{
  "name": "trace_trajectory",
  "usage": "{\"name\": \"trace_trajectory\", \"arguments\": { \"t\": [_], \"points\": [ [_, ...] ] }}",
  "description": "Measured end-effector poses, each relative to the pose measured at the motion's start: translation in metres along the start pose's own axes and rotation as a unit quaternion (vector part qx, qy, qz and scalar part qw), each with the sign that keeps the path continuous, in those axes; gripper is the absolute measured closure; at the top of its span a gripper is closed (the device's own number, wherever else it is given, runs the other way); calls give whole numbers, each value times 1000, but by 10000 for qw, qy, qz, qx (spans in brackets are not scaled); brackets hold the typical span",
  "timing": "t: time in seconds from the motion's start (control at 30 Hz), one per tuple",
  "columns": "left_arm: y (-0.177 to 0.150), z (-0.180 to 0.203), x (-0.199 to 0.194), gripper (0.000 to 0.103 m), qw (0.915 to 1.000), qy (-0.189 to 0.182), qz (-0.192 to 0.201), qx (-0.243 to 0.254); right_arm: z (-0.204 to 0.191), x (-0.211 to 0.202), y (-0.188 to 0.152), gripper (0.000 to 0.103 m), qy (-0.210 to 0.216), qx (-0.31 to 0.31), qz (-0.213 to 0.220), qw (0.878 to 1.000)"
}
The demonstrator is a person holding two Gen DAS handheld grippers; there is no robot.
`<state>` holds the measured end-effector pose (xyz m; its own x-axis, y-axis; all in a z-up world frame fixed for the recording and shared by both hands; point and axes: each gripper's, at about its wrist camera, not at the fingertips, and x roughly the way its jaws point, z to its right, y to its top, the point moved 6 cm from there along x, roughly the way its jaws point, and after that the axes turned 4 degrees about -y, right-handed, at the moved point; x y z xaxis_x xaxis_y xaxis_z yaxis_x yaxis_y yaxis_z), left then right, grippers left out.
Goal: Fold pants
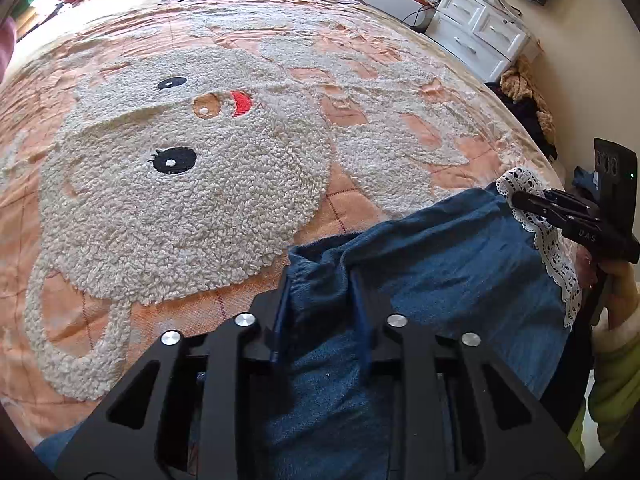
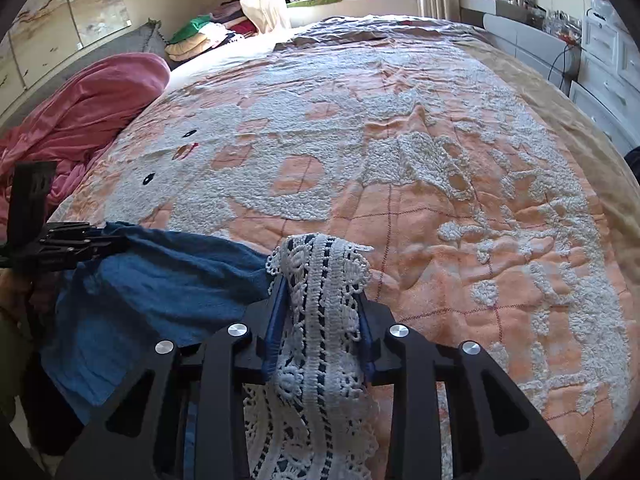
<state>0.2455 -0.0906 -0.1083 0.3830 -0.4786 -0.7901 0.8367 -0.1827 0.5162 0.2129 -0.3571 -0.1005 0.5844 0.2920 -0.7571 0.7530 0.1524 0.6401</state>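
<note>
Blue denim pants [image 1: 448,264] with a white lace hem [image 1: 556,256] hang between my two grippers at the near edge of the bed. My left gripper [image 1: 324,320] is shut on a bunched blue edge of the pants. My right gripper [image 2: 320,312] is shut on the white lace hem [image 2: 320,280]. In the left wrist view the right gripper [image 1: 520,202] shows at the right, clamped on the lace. In the right wrist view the left gripper [image 2: 116,240] shows at the left, holding the blue cloth [image 2: 168,280]. The lower part of the pants hangs out of sight.
The bed carries an orange quilt [image 1: 352,200] with a fluffy white cartoon face [image 1: 180,200]. A pink blanket [image 2: 88,108] is heaped at the left. Folded clothes [image 2: 208,36] lie at the far end. White drawers [image 1: 480,32] stand to the right of the bed.
</note>
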Motion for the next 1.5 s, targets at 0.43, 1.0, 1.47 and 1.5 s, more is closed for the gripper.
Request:
{"name": "trace_trajectory", "arguments": {
  "t": [0.43,1.0,1.47,1.5],
  "points": [
    [41,3,-16,96,9965,587,560,204,2,-22,47,81,-227,-266,752,9966],
    [18,-24,-48,50,9919,817,850,-467,32,-28,19,38,-404,343,320,9981],
    [-104,-22,-167,14,9758,1259,1478,-1004,22,-81,-69,36,-242,599,6,9979],
    [-113,-24,-173,14,9745,1314,1475,-1060,21,-79,-72,36,-211,611,-28,9979]
  ]
}}
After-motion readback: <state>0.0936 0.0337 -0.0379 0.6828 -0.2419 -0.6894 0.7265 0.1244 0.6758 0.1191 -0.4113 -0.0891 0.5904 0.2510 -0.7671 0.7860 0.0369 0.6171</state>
